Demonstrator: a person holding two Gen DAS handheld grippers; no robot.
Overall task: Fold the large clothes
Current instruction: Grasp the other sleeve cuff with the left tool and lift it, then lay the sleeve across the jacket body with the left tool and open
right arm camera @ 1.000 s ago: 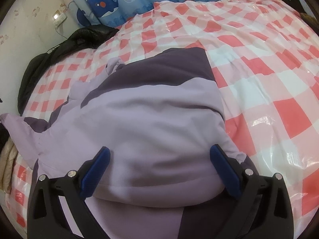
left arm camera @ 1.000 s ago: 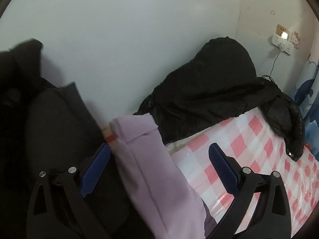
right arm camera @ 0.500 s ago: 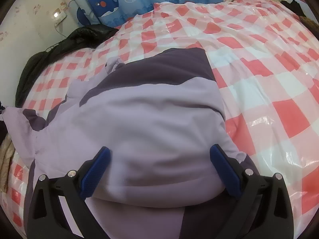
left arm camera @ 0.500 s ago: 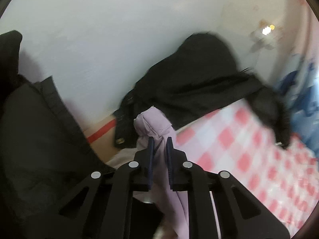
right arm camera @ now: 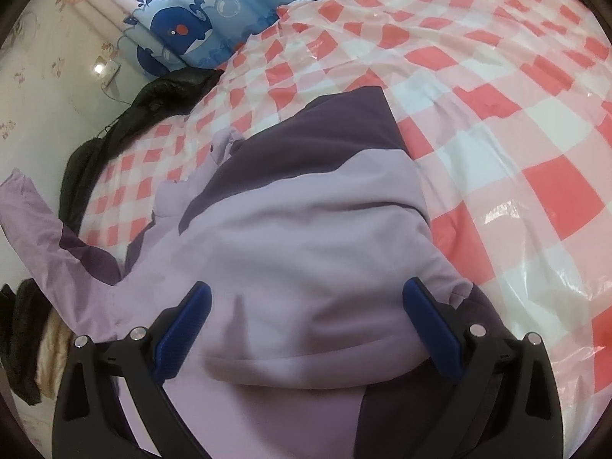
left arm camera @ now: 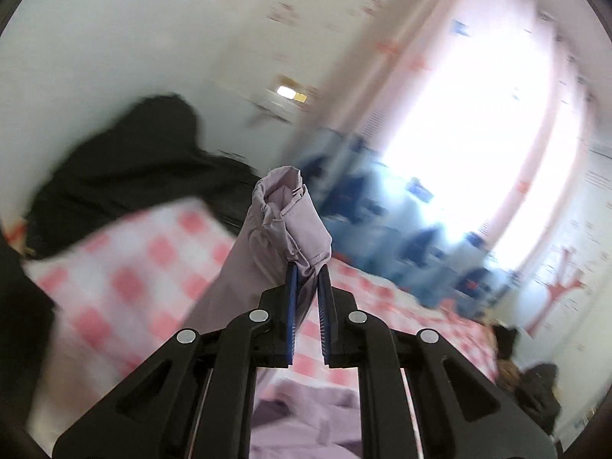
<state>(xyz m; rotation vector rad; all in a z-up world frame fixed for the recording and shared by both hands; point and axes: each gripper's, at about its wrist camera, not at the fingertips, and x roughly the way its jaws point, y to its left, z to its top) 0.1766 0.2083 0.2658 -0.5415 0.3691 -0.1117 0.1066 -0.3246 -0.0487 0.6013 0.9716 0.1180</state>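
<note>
A lilac jacket (right arm camera: pixel 298 252) with dark purple panels lies spread on the bed with the red-and-white checked cover (right arm camera: pixel 497 122). My left gripper (left arm camera: pixel 306 267) is shut on the jacket's lilac sleeve cuff (left arm camera: pixel 287 206) and holds it up above the bed. That raised sleeve (right arm camera: pixel 26 206) shows at the left edge of the right wrist view. My right gripper (right arm camera: pixel 306 287) hovers open over the jacket's body, its blue pads (right arm camera: pixel 183 329) spread wide with lilac cloth below them.
A black coat (left arm camera: pixel 126 168) is heaped against the white wall at the bed's far side, also the black coat (right arm camera: pixel 153 99) in the right wrist view. Blue whale-print curtain (right arm camera: pixel 229 11) and a bright window (left arm camera: pixel 478 122) lie beyond the bed. Dark clothes (right arm camera: pixel 19 340) sit at the left.
My left gripper closed on the lilac sleeve cuff, then lifted it and swung right toward the window. My right gripper stayed open over the jacket and rolled slightly.
</note>
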